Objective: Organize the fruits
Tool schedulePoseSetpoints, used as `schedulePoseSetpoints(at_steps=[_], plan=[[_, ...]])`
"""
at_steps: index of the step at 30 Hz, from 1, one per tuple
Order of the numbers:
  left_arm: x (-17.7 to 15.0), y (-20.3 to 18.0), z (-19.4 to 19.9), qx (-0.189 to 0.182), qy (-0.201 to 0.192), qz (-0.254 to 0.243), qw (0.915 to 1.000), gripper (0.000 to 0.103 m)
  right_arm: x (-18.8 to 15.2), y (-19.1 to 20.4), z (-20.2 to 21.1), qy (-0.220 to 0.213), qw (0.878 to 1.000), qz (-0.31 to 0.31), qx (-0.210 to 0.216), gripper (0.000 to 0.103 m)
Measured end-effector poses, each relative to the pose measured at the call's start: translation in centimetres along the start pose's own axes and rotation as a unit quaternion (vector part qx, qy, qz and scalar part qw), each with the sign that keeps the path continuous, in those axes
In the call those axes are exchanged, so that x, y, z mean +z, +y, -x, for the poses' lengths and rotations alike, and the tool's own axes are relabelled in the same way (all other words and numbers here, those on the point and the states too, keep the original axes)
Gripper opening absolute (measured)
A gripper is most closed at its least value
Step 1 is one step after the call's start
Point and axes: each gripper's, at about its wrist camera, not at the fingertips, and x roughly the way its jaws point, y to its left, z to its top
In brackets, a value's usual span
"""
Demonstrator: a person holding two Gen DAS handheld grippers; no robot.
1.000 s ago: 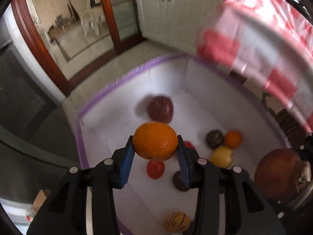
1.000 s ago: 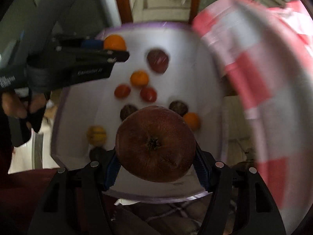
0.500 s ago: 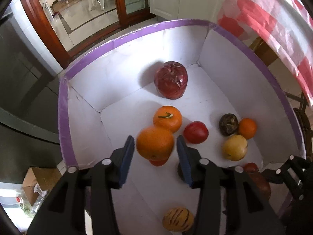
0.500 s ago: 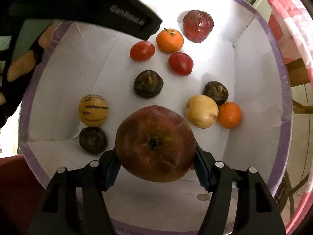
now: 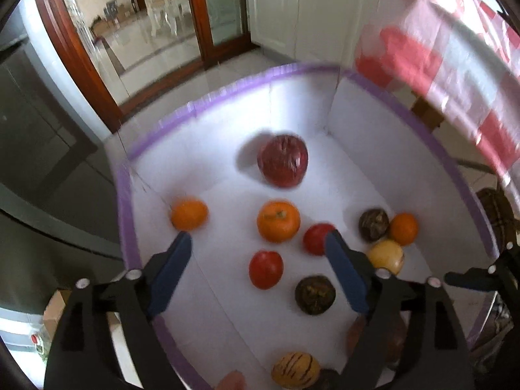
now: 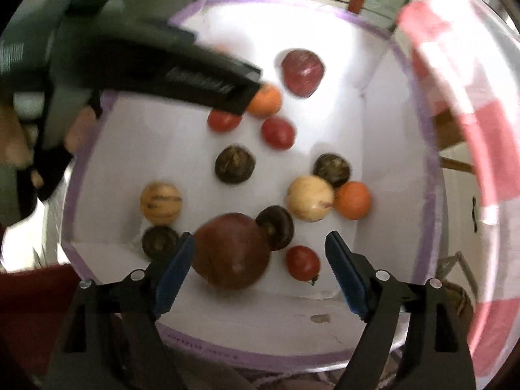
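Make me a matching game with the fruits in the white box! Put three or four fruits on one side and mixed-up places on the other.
Fruits:
1. big dark red apple
2. striped yellow melon
3. wrinkly red fruit
4. pale yellow fruit

Places:
A. touching an orange
B. near the far wall of the white box, by the corner
C. just ahead of the open right hand-held gripper
D. near the left wall, beside a dark fruit

Pairs: 1-C, 2-D, 3-B, 4-A

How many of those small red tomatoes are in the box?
3 tomatoes: one half under the left gripper, one just right of it, one by the big apple; others may hide under that gripper.
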Motion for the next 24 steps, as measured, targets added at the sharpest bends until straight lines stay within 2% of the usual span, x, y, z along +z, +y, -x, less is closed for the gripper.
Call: schedulePoseSetpoints(at_steps=[4,6,7,10,11,13,14,16,20,24], plan=[[1.0,0.0,3.2,0.024,-0.079,0.005,0.9966,0.092,0.4,-2.9,3.2,-0.043,0.997,-0.065,0.005,0.085],[1.4,0.1,5.5,0.034,-0.128,0.014,0.9911,0.102,0.6,-3.8,4.6,-0.061,0.994,-0.088,0.004,0.087],[1.5,-0.1,6.9,0.048,-0.156,0.020,0.9865,0.102,0.7,-4.4,5.4,-0.074,0.992,-0.102,0.008,0.087],[1.8,-0.1,8.5,0.087,-0.182,0.038,0.9787,0.102,1.7,-5.3,6.4,-0.093,0.988,-0.120,0.004,0.087],[2.0,0.0,8.2,0.083,-0.170,0.043,0.9809,0.102,1.8,-5.3,6.6,-0.096,0.988,-0.121,0.004,0.088],[2.7,0.1,6.9,0.032,-0.105,0.039,0.9931,0.102,1.8,-5.3,6.8,-0.096,0.988,-0.120,-0.001,0.088],[2.8,0.1,6.1,0.014,-0.080,0.039,0.9959,0.102,1.6,-5.1,6.9,-0.093,0.989,-0.119,-0.006,0.088],[2.7,-0.2,4.8,0.008,-0.042,0.041,0.9983,0.102,1.5,-5.0,6.3,-0.084,0.989,-0.117,-0.019,0.088],[2.1,-0.8,3.6,0.003,-0.017,0.032,0.9993,0.102,1.3,-5.4,5.2,-0.075,0.988,-0.128,-0.032,0.088],[1.8,-1.4,3.1,0.006,-0.011,0.022,0.9997,0.102,1.1,-5.3,4.3,-0.064,0.989,-0.129,-0.037,0.088]])
